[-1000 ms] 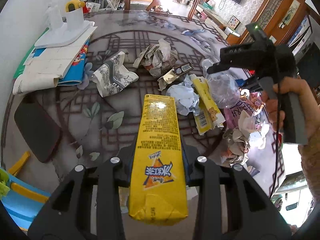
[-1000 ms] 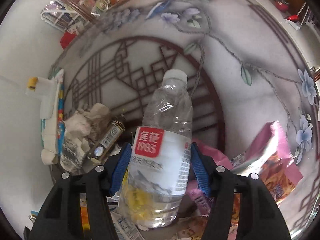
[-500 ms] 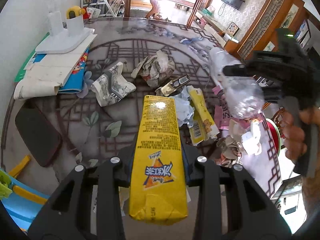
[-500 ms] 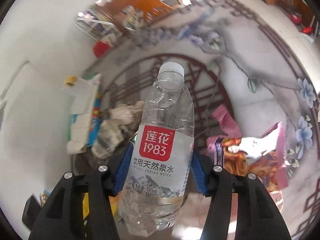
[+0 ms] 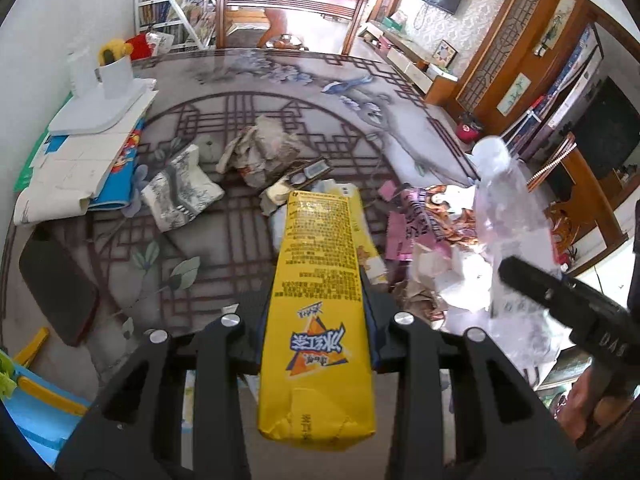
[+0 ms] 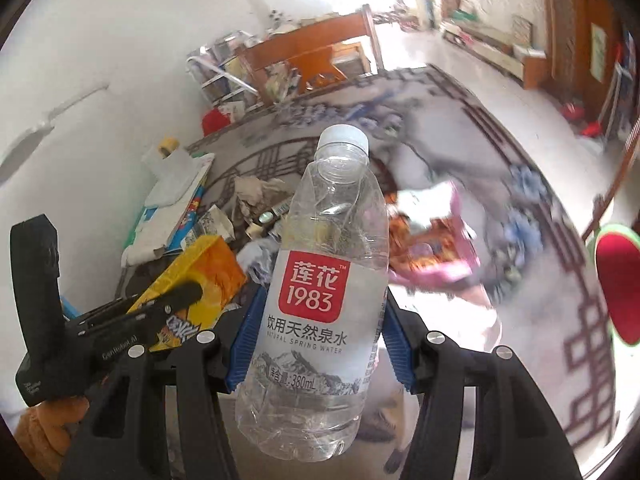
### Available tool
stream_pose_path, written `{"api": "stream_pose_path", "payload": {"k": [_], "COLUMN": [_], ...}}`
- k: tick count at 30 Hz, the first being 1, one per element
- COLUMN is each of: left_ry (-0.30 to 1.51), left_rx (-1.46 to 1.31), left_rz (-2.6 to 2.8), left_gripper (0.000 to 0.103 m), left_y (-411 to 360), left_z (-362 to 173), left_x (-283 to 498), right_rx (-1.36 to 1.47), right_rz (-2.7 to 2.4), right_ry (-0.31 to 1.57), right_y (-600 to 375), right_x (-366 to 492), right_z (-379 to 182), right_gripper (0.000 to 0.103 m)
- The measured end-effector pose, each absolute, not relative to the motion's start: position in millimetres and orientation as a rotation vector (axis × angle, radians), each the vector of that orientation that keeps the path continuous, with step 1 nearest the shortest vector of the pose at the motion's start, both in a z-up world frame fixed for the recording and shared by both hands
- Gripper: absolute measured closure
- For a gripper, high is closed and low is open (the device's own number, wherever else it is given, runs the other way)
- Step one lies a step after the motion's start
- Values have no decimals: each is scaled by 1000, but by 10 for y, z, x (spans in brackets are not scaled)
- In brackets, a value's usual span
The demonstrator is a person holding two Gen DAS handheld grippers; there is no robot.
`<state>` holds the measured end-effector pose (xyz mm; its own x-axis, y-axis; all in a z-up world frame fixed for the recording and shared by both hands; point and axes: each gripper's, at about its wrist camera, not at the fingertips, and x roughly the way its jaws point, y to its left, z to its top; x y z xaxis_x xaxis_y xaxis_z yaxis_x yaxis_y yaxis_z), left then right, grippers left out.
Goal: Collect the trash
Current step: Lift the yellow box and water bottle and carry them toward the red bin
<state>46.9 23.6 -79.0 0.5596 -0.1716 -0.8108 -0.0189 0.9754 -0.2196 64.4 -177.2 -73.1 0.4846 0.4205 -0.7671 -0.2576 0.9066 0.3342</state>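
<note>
My left gripper point(image 5: 318, 324) is shut on a long yellow drink carton point(image 5: 320, 296) and holds it above the near edge of the round patterned table point(image 5: 240, 120). My right gripper point(image 6: 320, 332) is shut on a clear plastic water bottle point(image 6: 324, 280) with a red and white label, lifted off the table. The bottle also shows in the left wrist view point(image 5: 508, 216) at the right. The carton also shows in the right wrist view point(image 6: 200, 276) at the left. Crumpled paper point(image 5: 260, 148), wrappers and a pink snack bag point(image 5: 424, 216) lie on the table.
A stack of books and white papers point(image 5: 80, 152) lies at the table's left, with a dark pad point(image 5: 56, 284) near the left edge. A wooden chair point(image 5: 288, 12) stands behind the table. A red and green stool point(image 6: 616, 288) is at the right.
My right gripper has lifted the bottle off the table and swung toward me and to the right. My left gripper has pulled back a little with the carton.
</note>
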Motion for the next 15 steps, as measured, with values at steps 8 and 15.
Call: {"api": "stream_pose_path", "payload": {"k": [8,15], "left_ry": [970,953], "left_rx": [-174,-164], "left_rz": [-130,-119], "left_gripper": [69,69], "left_y": [-85,-239], "left_z": [-738,-640], "left_x": [474,529], "right_rx": [209,194], "right_rz": [341,340], "right_ry": [975,973], "right_y": [-2139,-2346], "right_x": [685,642], "right_z": [-770,-767], "right_gripper": [49,49]}}
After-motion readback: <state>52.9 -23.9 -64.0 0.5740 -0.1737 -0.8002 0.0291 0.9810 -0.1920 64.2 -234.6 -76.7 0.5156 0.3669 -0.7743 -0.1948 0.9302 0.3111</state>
